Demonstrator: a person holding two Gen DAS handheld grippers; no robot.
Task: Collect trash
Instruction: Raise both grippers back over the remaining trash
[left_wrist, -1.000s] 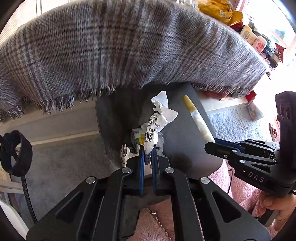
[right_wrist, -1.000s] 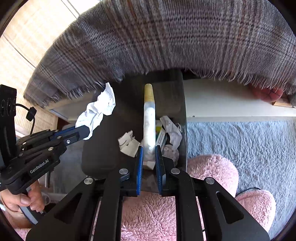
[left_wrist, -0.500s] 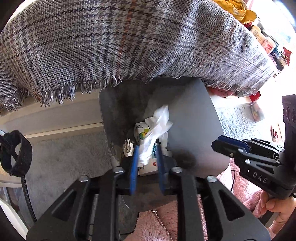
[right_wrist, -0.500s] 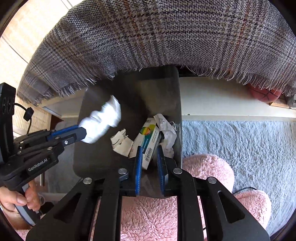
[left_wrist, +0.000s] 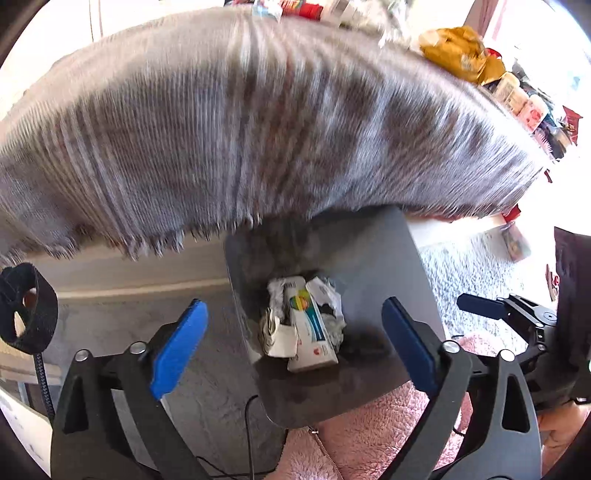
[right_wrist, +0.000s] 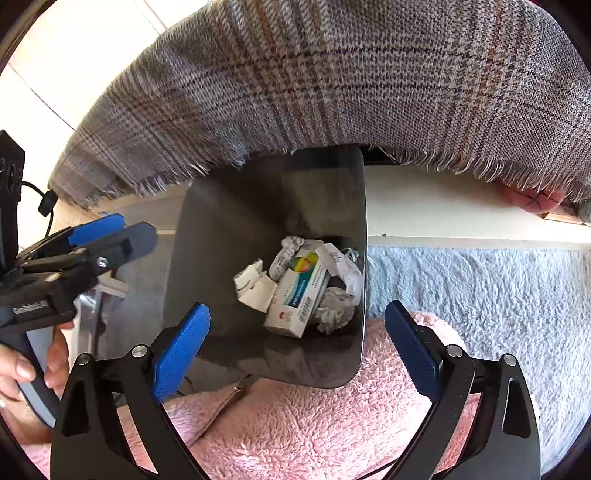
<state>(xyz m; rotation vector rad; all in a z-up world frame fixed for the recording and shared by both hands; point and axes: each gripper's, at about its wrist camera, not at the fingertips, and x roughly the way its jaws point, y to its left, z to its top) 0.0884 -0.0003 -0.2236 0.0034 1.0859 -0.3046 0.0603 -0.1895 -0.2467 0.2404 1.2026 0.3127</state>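
Crumpled paper (right_wrist: 334, 312) and a carton (right_wrist: 299, 293) lie at the bottom of the dark bin (right_wrist: 207, 258); my left gripper (left_wrist: 295, 343) and right gripper (right_wrist: 297, 345) hover above, jaws spread and empty. Drop looks done; next, I'd seek more trash.

The plaid blanket (left_wrist: 258, 122) was smeared by motion blur in the left wrist view, and its fringe hid the far rim of the trash bin (right_wrist: 266, 184). Shelf items (left_wrist: 524, 103) at the upper right were too small and overexposed to identify. A basketball (right_wrist: 532, 201) showed only partly below the fringe.

plaid blanket (right_wrist: 332, 74) overhead | grey carpet (right_wrist: 480, 288) | white baseboard (right_wrist: 443, 221) | bright sunlight
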